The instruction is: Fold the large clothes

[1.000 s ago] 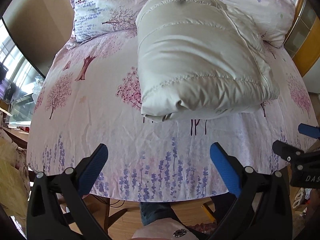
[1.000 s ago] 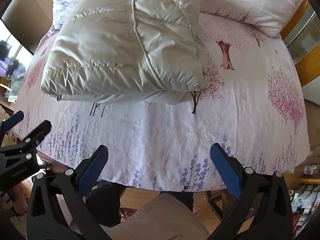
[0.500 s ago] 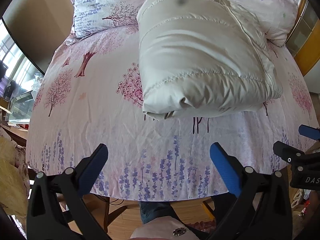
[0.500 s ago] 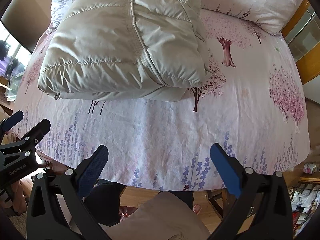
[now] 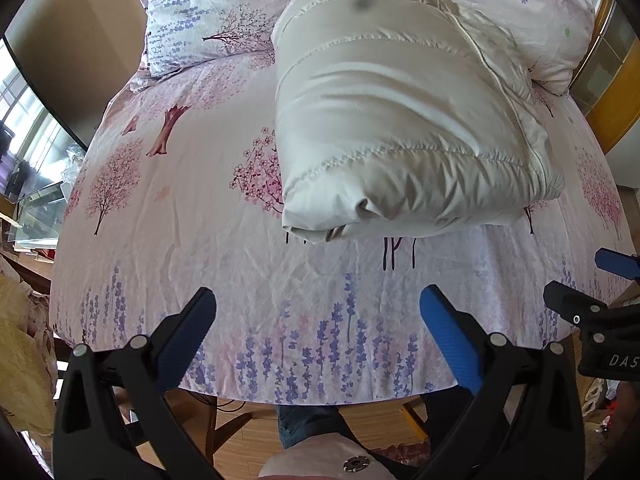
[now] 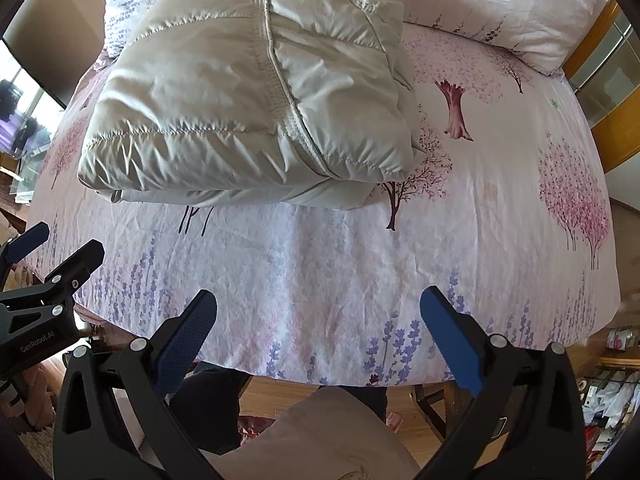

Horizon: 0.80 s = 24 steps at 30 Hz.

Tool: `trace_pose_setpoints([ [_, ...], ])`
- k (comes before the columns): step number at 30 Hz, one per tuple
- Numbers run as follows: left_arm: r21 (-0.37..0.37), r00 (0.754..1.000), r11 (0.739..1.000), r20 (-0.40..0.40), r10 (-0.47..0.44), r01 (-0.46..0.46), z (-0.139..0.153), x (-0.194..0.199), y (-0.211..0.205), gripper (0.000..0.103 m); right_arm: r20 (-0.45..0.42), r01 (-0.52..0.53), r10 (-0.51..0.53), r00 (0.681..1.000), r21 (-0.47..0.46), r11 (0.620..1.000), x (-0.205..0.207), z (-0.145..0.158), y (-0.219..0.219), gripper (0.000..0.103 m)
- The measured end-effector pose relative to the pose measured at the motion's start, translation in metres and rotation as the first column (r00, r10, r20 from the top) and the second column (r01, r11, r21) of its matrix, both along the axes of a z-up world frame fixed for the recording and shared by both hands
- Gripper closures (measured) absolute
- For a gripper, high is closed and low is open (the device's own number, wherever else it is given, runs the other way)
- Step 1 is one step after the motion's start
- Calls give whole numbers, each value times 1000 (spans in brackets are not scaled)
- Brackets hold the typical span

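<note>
A cream quilted puffer jacket [image 5: 400,120] lies folded in a thick bundle on the bed; it also shows in the right wrist view [image 6: 248,96]. My left gripper [image 5: 318,316] is open and empty, near the bed's front edge, short of the jacket. My right gripper [image 6: 318,316] is open and empty, also in front of the jacket's folded edge. The right gripper shows at the right edge of the left wrist view [image 5: 600,304]; the left gripper shows at the left edge of the right wrist view [image 6: 44,280].
The bed sheet [image 5: 180,208] is pink with tree and lavender prints. Pillows [image 5: 208,12] lie at the head, behind the jacket, and show in the right wrist view [image 6: 500,4]. Wooden floor [image 5: 248,420] and the person's legs are below the front edge.
Both grippers have moved slightly forward toward the jacket, which looks larger and lower in both views. The jaws have stayed open.
</note>
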<state>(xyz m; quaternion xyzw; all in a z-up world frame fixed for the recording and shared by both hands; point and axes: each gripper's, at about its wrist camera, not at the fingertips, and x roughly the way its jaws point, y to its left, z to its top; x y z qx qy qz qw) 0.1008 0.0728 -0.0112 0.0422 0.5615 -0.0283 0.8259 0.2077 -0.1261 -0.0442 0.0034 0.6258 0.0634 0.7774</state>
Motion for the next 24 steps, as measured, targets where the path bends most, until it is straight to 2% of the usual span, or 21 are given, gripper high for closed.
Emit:
trace_pose_setpoints([
  [24,2,1000,1000,3,-2,2,1,1,-1,2,4,6,-6,1000,2,1000,-1,1,-3,1],
])
